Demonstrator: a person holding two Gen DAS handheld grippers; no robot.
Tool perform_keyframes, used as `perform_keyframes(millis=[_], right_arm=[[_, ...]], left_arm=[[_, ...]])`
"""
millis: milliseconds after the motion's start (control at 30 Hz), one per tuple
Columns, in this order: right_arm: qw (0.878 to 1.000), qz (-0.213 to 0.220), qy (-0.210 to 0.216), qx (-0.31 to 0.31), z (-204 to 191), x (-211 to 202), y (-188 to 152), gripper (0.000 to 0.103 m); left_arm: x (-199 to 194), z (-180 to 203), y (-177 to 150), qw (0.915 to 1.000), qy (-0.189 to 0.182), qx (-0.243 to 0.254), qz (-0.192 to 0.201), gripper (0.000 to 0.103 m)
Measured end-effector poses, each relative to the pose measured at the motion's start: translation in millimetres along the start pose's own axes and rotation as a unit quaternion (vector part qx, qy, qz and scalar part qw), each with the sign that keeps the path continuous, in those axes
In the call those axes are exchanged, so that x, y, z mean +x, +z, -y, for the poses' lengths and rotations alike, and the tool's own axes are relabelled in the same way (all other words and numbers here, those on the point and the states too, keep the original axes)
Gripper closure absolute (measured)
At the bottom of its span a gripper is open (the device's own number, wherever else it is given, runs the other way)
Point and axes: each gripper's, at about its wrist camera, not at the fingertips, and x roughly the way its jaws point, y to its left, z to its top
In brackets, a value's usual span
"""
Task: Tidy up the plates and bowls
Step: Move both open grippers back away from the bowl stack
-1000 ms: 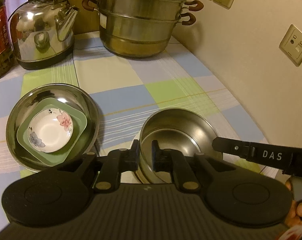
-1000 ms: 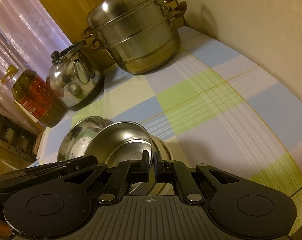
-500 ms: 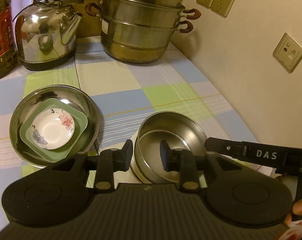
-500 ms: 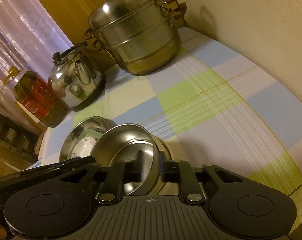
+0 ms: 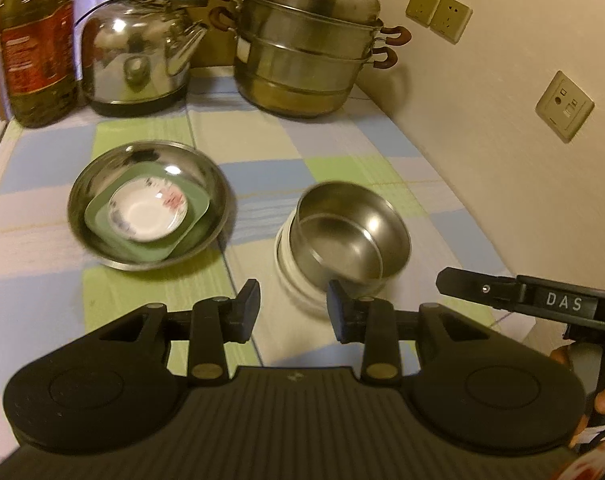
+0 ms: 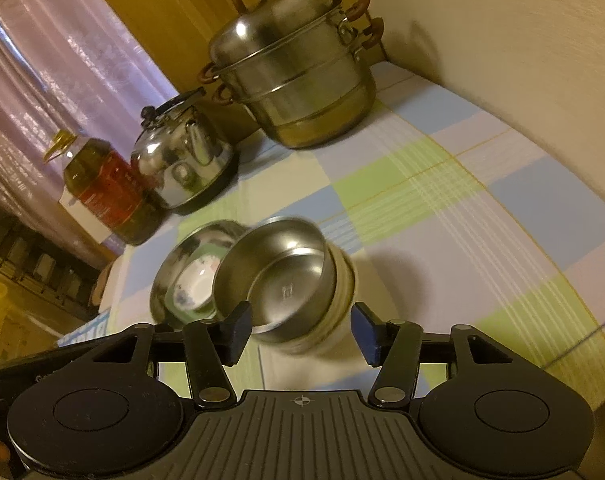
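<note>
A steel bowl (image 5: 348, 236) sits nested in a white bowl (image 5: 298, 276) on the checked cloth; it also shows in the right wrist view (image 6: 280, 272) over the white bowl (image 6: 340, 300). To its left a wide steel basin (image 5: 148, 204) holds a green square plate (image 5: 186, 232) and a white flowered saucer (image 5: 148, 212). My left gripper (image 5: 292, 310) is open and empty, just short of the bowl stack. My right gripper (image 6: 300, 332) is open and empty, its fingers either side of the stack's near edge.
A steel steamer pot (image 5: 306, 52), a kettle (image 5: 138, 52) and an oil bottle (image 5: 36, 44) stand at the back. The wall (image 5: 502, 80) runs along the right. The counter's left edge drops off beside the basin (image 6: 190, 272).
Both grippers let go of the steel bowl's rim, opened and pulled back. The bowl now rests in the white bowl.
</note>
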Motion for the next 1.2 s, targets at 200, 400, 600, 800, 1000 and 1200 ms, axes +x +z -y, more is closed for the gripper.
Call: perform_keyframes(millis=[200,400,600,800,1000,1200], right_arm=[[1.0,-0.024,0.008,-0.014,1,-16,-27,0.045],[0.998,-0.049,0.012,-0.035,1,-29,-53,0.043],[0.996,-0.074,0.01,-0.057,3,-38,-76,0.039],[0.992,-0.096,0.011,-0.077,4,-40,-93,0.038],[0.99,-0.105,0.016,-0.093,4,-45,-101,0.038],[0.988,-0.114,0.023,-0.1,6,-46,-105,0.037]], left_arm=[[-25,-1,-30,0.9998,0.014,-0.013,-0.008,0.071],[-45,-5,-61,0.9989,0.028,-0.034,-0.013,0.071],[-59,-5,-88,0.9973,0.051,-0.05,-0.02,0.071],[-66,0,-110,0.9956,0.065,-0.062,-0.026,0.071],[-75,6,-123,0.9945,0.076,-0.068,-0.023,0.071],[-81,10,-131,0.9933,0.085,-0.075,-0.02,0.071]])
